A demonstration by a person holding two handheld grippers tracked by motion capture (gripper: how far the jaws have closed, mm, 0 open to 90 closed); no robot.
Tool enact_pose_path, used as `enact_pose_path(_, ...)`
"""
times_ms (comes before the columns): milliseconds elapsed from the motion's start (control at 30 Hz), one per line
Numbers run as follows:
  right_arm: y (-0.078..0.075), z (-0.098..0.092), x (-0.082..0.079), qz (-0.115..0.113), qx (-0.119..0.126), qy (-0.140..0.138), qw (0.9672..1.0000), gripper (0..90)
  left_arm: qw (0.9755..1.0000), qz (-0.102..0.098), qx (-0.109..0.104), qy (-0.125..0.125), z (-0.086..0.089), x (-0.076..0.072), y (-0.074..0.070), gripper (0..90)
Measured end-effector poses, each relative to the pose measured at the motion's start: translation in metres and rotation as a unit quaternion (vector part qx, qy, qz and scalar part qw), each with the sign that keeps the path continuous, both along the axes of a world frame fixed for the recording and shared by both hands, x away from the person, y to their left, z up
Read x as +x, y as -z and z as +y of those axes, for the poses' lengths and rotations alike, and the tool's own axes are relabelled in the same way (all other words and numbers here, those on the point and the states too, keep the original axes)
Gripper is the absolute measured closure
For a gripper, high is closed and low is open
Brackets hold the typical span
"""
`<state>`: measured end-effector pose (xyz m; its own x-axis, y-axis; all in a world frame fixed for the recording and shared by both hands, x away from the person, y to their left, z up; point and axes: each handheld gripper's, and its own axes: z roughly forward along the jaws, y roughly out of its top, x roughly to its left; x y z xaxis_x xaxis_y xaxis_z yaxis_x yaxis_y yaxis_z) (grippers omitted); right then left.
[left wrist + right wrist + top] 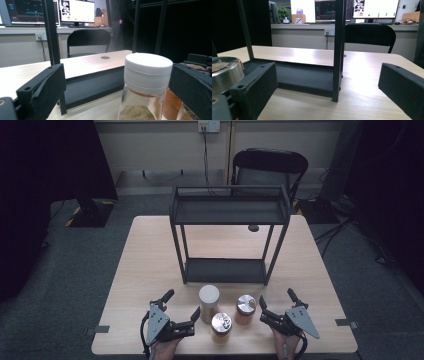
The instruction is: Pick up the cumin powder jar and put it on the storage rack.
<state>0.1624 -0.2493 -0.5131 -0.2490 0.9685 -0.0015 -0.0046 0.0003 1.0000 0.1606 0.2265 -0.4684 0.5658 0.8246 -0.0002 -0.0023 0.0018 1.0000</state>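
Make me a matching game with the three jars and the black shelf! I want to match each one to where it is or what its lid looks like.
Things:
1. white-lidded jar
2. front silver-lidded jar
3. right silver-lidded jar
4. black shelf rack

Descriptions:
A. stands in the middle of the table, both shelves bare
B. nearest the table's front edge
C. closest to the right gripper
D. tallest jar, between the left gripper's open jaws in the left gripper view

Pairs: 1-D, 2-B, 3-C, 4-A
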Motion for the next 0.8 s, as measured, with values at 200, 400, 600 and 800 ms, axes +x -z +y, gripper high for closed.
enact_pose_path(200, -0.0002, -0.0003, 0.0002, 0.001, 0.000, -0.001, 1.0000, 1.3, 0.9999, 0.003, -0.004, 0.009, -0.0028, 0.0017, -0.0004, 2.8)
enact_pose_path(400, -0.0005, -0.0010, 0.0004, 0.002, 0.002, -0.003, 1.0000, 1.3, 0.9997, 0.002, -0.010, 0.021, -0.0039, 0.0049, -0.0026, 3.2)
enact_pose_path(600, -0.0005, -0.0011, 0.0004, 0.002, 0.001, -0.003, 1.0000, 1.3, 0.9992, -0.004, -0.035, 0.021, -0.0052, 0.0054, 0.0004, 0.0)
enact_pose_path(800, -0.0005, -0.0011, 0.0004, 0.002, 0.001, -0.003, 1.0000, 1.3, 0.9994, 0.005, -0.029, 0.020, -0.0087, 0.0077, -0.0037, 0.0)
